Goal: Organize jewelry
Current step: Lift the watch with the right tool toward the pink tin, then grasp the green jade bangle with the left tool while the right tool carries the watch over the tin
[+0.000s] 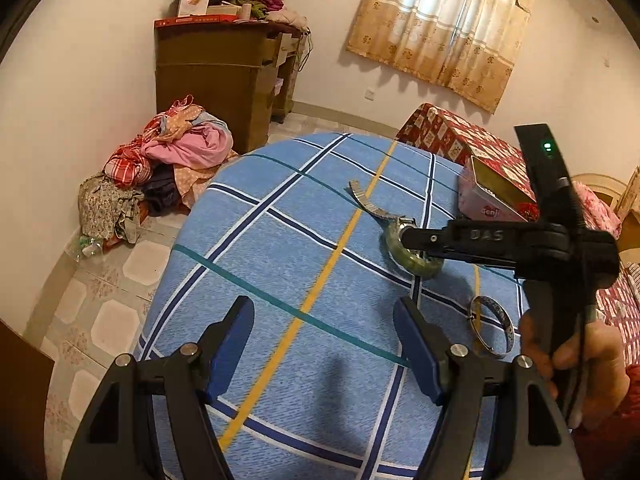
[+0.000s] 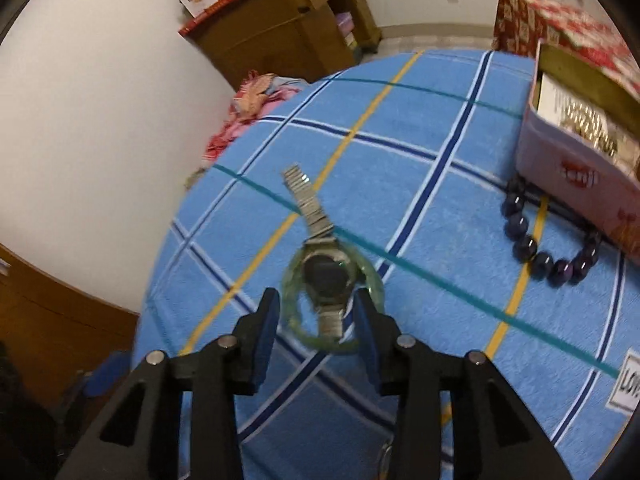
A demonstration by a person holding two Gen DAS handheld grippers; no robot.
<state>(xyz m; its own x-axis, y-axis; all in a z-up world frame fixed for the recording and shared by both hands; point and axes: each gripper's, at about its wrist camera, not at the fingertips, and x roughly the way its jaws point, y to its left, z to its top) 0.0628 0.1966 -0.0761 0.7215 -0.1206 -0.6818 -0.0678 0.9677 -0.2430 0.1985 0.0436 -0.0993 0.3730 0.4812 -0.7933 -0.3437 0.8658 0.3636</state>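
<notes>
We find the right gripper [image 2: 316,314] with its blue fingers [image 2: 266,332] spread apart, low over the blue plaid cloth [image 2: 420,208]. The green bangle [image 2: 294,312] lies on the cloth between and just ahead of the fingertips, with the metal watch [image 2: 326,278] lying across it, strap running away from us. Whether the pads touch the bangle we cannot tell; the view is blurred. The left gripper [image 1: 324,344] hangs parted over bare cloth, holding nothing. A silver bangle [image 1: 494,330] lies just beside its right finger. A dark bead bracelet [image 2: 536,248] rests against the pink box [image 2: 576,168].
</notes>
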